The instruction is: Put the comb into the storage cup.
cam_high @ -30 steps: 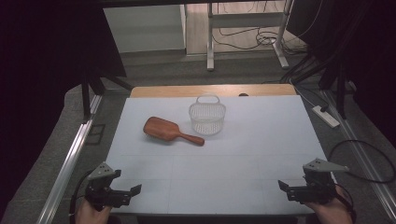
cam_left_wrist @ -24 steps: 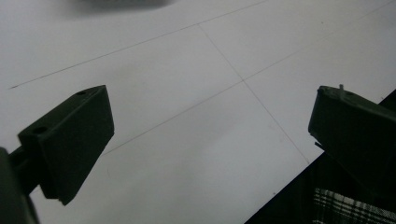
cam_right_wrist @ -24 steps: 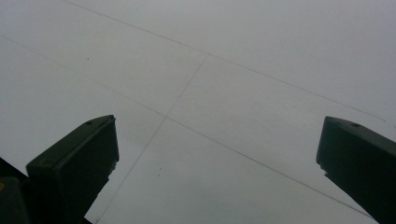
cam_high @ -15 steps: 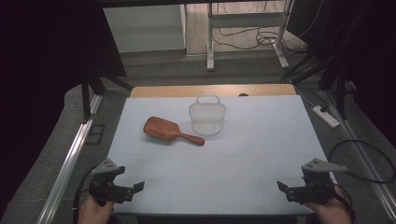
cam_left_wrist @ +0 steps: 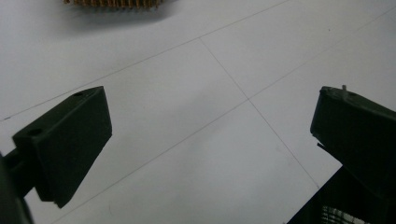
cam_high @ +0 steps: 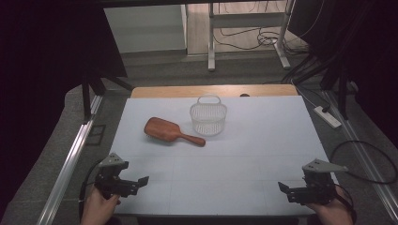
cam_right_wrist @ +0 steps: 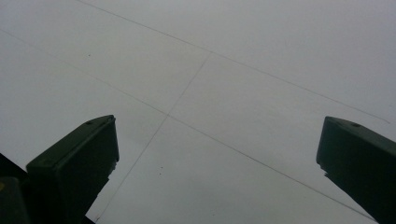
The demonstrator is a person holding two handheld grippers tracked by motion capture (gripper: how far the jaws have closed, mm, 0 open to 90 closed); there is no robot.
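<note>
So: nothing begun. L gripper [cam_high: 141, 180] & R gripper [cam_high: 284, 188] both gaped empty at near edge; hairbrush [cam_high: 172, 131] lay untouched beside basket [cam_high: 208, 118], well apart from both.

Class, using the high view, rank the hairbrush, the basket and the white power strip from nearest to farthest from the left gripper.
Measured from the left gripper at the table's near left corner:
1. Hairbrush, left of centre.
2. Basket, just right of the brush, slightly farther back.
3. Power strip, on the floor beyond the right edge.

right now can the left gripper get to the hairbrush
Probably yes: the left gripper is open, and bare table lies between it and the hairbrush. The basket stands off to the side.
</note>
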